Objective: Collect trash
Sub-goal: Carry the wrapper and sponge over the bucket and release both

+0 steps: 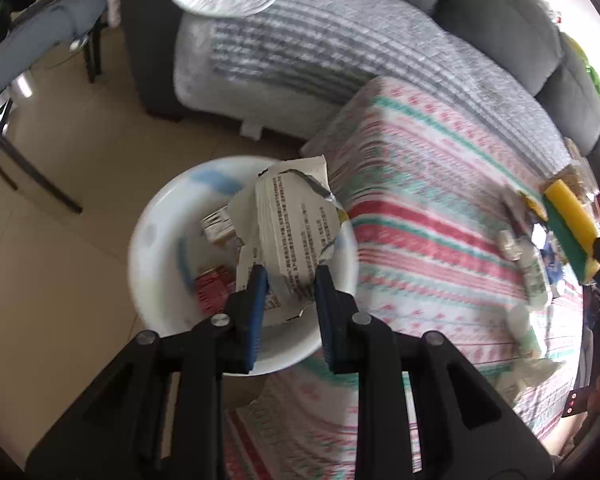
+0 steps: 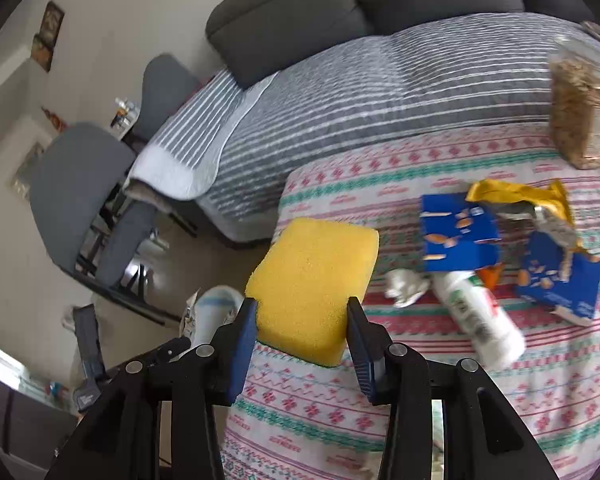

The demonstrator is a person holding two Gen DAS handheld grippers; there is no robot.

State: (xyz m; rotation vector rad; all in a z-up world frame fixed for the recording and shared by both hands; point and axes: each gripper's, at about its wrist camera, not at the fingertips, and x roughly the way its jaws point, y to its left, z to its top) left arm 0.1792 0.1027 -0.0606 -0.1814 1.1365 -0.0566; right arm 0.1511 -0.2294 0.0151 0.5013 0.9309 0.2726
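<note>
My left gripper hovers over a white bin on the floor beside the table; its jaws stand apart around the lower edge of a crumpled printed paper wrapper that lies in the bin with small boxes. My right gripper is shut on a yellow sponge with a green backing, held above the patterned tablecloth. The sponge also shows in the left wrist view. On the table lie a white bottle, torn blue wrappers, a yellow wrapper and a crumpled tissue.
A grey striped sofa stands behind the table. Grey chairs stand at the left on the tiled floor. A clear bag of snacks stands at the table's far right.
</note>
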